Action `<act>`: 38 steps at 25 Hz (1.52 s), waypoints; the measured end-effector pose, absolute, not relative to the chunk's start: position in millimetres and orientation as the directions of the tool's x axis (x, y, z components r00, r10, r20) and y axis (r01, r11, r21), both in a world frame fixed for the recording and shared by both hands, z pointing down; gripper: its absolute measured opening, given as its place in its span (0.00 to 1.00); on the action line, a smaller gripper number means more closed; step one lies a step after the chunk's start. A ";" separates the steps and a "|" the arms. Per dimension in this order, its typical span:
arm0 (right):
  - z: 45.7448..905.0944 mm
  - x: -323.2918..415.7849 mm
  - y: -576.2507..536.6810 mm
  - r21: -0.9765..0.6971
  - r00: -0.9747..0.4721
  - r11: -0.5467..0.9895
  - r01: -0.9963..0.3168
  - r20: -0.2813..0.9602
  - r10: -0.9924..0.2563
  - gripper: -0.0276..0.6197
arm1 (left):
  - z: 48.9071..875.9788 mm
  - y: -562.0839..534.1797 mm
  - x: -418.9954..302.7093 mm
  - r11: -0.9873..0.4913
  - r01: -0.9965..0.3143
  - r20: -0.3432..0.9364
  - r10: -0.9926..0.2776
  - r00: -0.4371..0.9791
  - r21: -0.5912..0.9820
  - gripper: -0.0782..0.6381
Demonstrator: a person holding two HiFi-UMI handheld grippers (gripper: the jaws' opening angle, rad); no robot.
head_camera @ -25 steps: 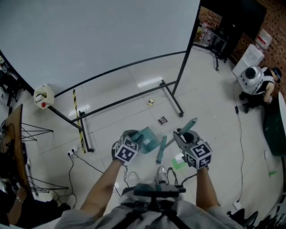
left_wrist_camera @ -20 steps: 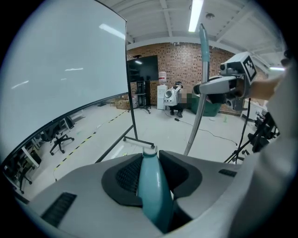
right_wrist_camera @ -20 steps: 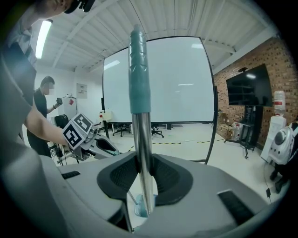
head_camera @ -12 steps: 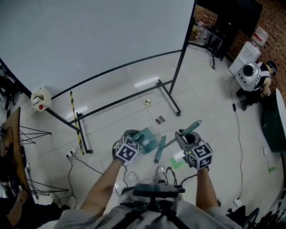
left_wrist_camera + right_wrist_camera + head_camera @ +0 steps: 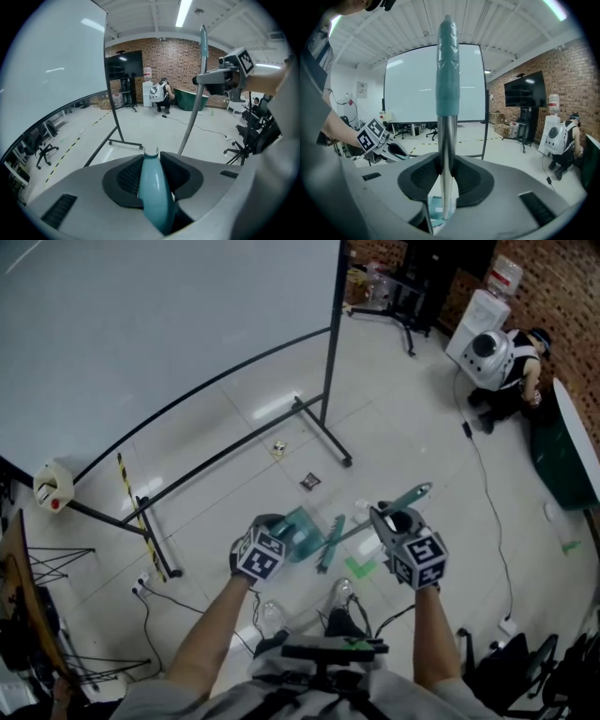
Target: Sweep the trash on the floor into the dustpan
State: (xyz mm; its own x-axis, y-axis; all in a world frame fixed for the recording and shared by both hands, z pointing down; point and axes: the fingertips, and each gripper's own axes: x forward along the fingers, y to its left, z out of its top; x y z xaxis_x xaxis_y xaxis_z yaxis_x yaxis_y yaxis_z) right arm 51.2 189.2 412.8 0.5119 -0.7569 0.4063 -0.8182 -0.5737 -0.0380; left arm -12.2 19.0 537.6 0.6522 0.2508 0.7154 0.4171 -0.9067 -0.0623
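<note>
1. Jaws of the left gripper [image 5: 151, 161] stand at a narrow gap, pressed on the handle of the teal dustpan [image 5: 305, 532]. The handle runs straight out between the pads, and the pan hangs just past the fingertips.
2. The right gripper [image 5: 446, 173] has its jaws closed on the metal shaft of the broom [image 5: 445, 136]. The shaft is upright between the pads, and its teal grip [image 5: 447, 61] rises above them.
3. In the head view the broom's head [image 5: 330, 542] slants low between the left gripper [image 5: 279, 529] and the right gripper [image 5: 389, 521], close beside the dustpan.
4. Trash lies on the pale tiled floor [image 5: 394, 442] ahead of both pairs of jaws. A dark wrapper [image 5: 309, 481] is a little beyond the dustpan, and a small pale scrap [image 5: 278, 447] is farther out.
5. The scrap lies near the black foot [image 5: 323, 432] of the stand carrying a large white screen [image 5: 169, 324].
6. Well beyond the right jaws, a person [image 5: 511, 362] crouches by a brick wall [image 5: 572, 296].
</note>
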 end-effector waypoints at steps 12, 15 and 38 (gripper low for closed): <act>463.9 98.9 317.3 -0.082 0.560 -0.654 -0.752 0.444 -0.699 0.19 | 584.3 112.5 48.0 -0.851 0.518 0.778 0.271 0.567 -0.081 0.27; 490.1 135.0 345.5 -0.075 0.566 -0.670 -0.739 0.471 -0.677 0.19 | 591.6 129.6 79.4 -0.838 0.538 0.789 0.267 0.553 -0.094 0.27; 670.5 221.7 302.3 -0.248 0.419 -0.612 -0.751 0.537 -0.732 0.19 | 619.2 163.6 185.6 -0.772 0.630 0.818 0.310 0.485 -0.081 0.27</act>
